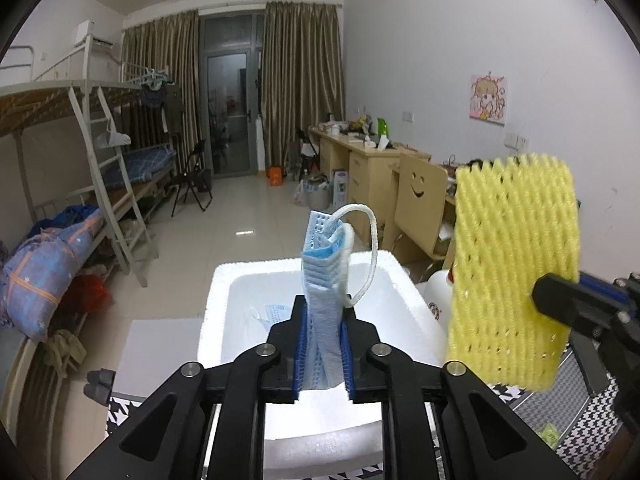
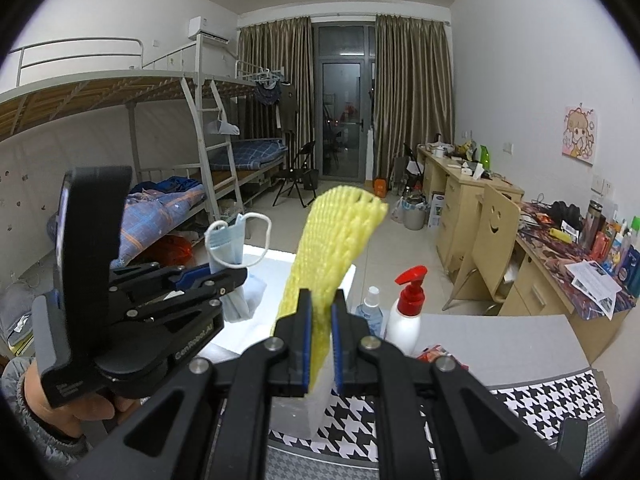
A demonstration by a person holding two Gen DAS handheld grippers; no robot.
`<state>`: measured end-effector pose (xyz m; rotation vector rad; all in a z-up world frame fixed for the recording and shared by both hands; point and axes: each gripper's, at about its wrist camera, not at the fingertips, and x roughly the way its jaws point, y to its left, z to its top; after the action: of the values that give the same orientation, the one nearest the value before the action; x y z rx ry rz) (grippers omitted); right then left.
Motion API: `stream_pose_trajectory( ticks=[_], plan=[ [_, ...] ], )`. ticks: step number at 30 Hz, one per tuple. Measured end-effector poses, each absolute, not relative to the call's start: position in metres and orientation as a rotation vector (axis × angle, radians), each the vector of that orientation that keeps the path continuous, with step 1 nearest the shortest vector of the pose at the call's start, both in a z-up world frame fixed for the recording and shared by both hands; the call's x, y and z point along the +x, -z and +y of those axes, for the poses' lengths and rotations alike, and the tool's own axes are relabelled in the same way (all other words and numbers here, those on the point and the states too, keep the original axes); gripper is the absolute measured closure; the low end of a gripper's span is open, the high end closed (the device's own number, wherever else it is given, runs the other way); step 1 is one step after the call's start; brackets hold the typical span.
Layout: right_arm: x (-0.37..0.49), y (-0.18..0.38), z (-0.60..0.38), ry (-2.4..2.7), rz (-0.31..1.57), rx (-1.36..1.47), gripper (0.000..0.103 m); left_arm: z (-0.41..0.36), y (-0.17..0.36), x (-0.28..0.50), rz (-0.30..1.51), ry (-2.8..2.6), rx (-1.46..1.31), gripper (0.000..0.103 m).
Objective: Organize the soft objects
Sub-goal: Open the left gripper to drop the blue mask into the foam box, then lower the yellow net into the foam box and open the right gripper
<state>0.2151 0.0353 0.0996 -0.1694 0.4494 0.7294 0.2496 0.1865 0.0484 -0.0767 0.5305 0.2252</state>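
Now the left tongs pinch a folded blue face mask between their blue pads; the mask stands upright, and its white ear loop curves out to the right. Under the mask is a white foam box, open at the top, and the mask is held above its hollow. Something pale and flat with print on it lies inside the box, but I cannot tell what it is.

The right tongs are pressed together on a yellow foam fruit net, which rises from the pads and leans to the right at its top. In the left wrist view this net hangs beside the box, at its right side, and does not touch it.

Behind the right tongs, a white pump bottle with a red head and a clear bottle stand on the bench, close to the box. A black-and-white houndstooth cloth covers the near part of the bench.

A hand in a grey sleeve grips the handle of the left tongs.
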Motion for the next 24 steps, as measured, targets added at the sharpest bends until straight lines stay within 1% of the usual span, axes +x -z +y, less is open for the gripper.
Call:
stream_pose_trajectory(
  ticks=[2,3,5,6,8,12,14,24],
  plan=[
    [0.217,-0.099,0.035,-0.724,0.453,-0.167,0.091,0.188,-0.044,0.253,0.549,-0.215,-0.074,0.065],
    [0.218,-0.099,0.035,-0.723,0.456,-0.165,0.091,0.189,-0.042,0.254,0.557,-0.206,-0.077,0.059],
    [0.219,-0.099,0.035,-0.723,0.456,-0.165,0.091,0.190,-0.040,0.255,0.561,-0.205,-0.078,0.040],
    [0.220,-0.100,0.035,-0.721,0.457,-0.163,0.091,0.190,-0.039,0.254,0.559,-0.207,-0.076,0.036],
    [0.221,-0.100,0.035,-0.723,0.459,-0.161,0.091,0.191,-0.040,0.252,0.553,-0.210,-0.076,0.024],
    [0.221,-0.100,0.035,-0.726,0.460,-0.163,0.091,0.195,-0.046,0.241,0.514,-0.253,-0.084,0.013],
    [0.223,-0.099,0.036,-0.728,0.460,-0.168,0.091,0.199,-0.050,0.233,0.486,-0.279,-0.084,0.006],
    [0.223,-0.097,0.050,-0.754,0.467,-0.187,0.091,0.214,-0.053,0.209,0.461,-0.372,-0.101,0.001]
  ],
)
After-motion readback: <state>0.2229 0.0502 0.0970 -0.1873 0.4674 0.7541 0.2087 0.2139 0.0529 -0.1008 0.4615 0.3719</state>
